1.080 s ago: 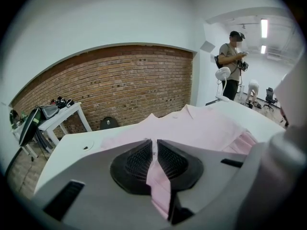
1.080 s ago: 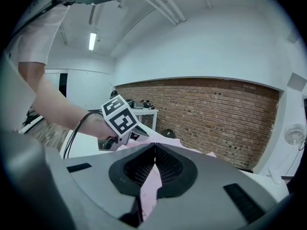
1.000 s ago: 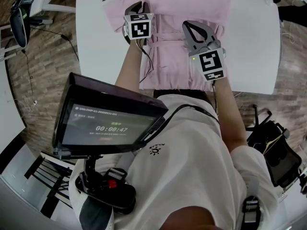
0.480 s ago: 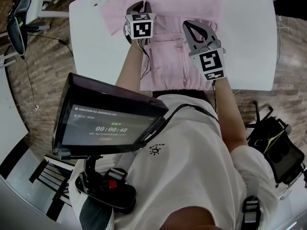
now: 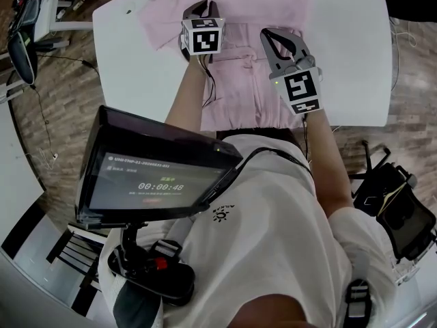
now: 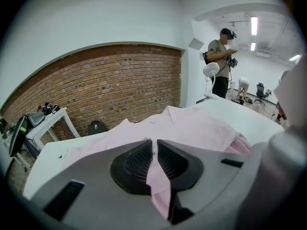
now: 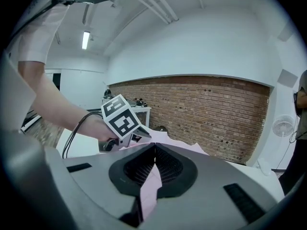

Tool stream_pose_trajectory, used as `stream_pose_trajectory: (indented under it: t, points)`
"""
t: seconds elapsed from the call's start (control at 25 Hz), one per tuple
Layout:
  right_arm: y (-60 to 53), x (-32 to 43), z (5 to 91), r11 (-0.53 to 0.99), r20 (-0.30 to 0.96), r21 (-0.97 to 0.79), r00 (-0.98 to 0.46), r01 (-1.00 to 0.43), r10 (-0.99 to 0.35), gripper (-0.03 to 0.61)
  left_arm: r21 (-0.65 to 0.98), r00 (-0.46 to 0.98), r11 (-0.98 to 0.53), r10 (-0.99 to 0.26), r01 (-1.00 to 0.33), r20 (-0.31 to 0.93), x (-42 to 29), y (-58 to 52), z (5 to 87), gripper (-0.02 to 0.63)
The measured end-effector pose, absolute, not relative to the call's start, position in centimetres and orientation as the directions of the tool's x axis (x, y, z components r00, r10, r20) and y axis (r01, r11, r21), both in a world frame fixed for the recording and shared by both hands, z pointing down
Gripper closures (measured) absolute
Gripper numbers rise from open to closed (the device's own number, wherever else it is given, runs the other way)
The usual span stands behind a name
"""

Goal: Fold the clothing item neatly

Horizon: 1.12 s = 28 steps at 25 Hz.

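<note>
Both of your tools are gripping cloth. Your left gripper (image 5: 196, 9) is pinching a fold of the pale pink collared shirt (image 5: 273, 5); in the left gripper view the fabric is running down between the black ribbed pads (image 6: 136, 161), which are sitting almost together. Your right gripper (image 5: 268, 36) is clamping a thinner strip of the same cloth, jaws pressed nearly flat on it.

Location: the shirt is lying on the white rectangular table (image 5: 348, 60), collar end away from you and lower hem reaching the near edge by your body. The two grippers are holding it well apart, left and right of the bunched middle.

Progress, as a judgement: you are working in an early-to-middle stage.
- Garment is laid out lengthwise, and the body is looking narrowed.
- Ridges are showing down the centre, so it is not lying smooth.
- One sleeve (image 5: 157, 26) is spreading loose toward the left edge of the table.

Remaining, likely: bringing that sleeve in, flattening the middle, then doubling the length into a compact stack.
</note>
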State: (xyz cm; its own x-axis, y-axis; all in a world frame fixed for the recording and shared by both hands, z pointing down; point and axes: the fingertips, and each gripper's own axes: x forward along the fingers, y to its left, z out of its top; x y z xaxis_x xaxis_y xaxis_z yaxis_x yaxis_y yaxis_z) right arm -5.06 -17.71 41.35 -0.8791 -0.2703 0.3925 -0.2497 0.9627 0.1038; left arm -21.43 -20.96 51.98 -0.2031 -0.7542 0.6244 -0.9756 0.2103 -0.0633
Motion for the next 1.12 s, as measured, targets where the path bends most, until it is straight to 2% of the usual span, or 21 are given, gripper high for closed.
stream_pose_trajectory:
  t: [0.88,1.12]
  points:
    - [-19.0,-2.5,41.7,0.949,0.404,0.104,-0.860,-0.296,-0.313,0.574,-0.076,-0.131,0.107,-0.774,-0.991,0.619,-16.8,-24.1,52.1,0.578]
    - [-21.4,0.3,43.9,0.947,0.411,0.083,-0.855,-0.310,-0.316,0.574,-0.086,-0.105,0.064,-0.765,-0.994,0.636,-13.0,-26.8,54.5,0.578]
